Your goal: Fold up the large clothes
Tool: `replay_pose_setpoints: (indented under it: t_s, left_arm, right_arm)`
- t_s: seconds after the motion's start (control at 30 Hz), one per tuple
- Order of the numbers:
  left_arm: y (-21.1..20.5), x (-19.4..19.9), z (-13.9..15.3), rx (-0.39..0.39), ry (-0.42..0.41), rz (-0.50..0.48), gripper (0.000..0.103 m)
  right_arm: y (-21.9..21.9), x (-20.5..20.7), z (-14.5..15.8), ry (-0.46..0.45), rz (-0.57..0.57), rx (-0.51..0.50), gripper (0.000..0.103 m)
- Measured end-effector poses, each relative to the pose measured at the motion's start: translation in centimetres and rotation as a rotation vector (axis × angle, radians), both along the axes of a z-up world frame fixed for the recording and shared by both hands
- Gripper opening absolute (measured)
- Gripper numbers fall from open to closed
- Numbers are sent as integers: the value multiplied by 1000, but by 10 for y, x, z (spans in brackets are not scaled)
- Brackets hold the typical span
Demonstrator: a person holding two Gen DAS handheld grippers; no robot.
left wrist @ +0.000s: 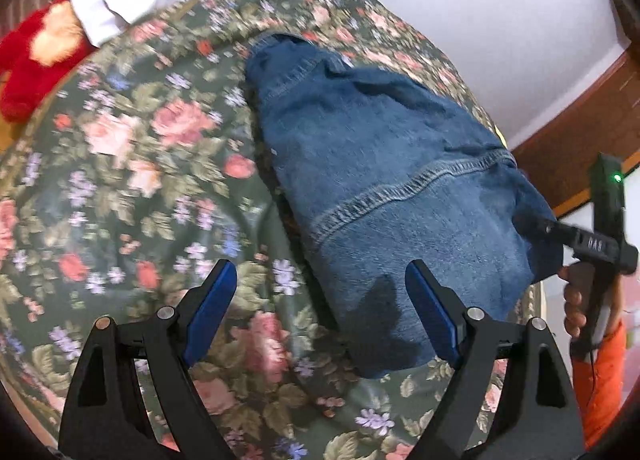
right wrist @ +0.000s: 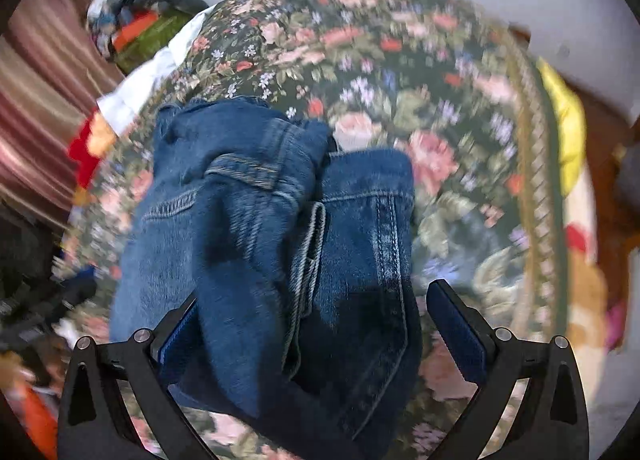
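While left view shows jeans (left wrist: pixel 384 163) flat, right view shows bunched, perhaps lifted.

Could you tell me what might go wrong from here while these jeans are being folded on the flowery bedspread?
1. The jeans lie bunched between the right gripper jaws, which stand wide; closing now might catch several layers and leave a crooked fold.
2. The left gripper is open over the bedspread beside the denim edge, so it could pinch the bedspread too.
3. Both views are blurred, so aim may be off.
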State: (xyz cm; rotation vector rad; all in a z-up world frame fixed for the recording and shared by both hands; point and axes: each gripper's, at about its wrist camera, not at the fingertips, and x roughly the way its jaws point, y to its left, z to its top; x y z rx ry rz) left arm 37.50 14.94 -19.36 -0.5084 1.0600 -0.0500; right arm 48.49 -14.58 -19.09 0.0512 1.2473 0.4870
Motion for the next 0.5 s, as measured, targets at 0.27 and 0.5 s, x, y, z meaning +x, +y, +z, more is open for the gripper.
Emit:
replay_pose_setpoints:
  t_s: [0.27,0.5]
  left_arm:
    - [1,30,-30,-135,35,7,92]
    - [17,52,-68,-390,76,46,100]
  right_arm:
    - [-7,19,-27,134,66,160,103]
    - [15,43,-56,253,111,285,103]
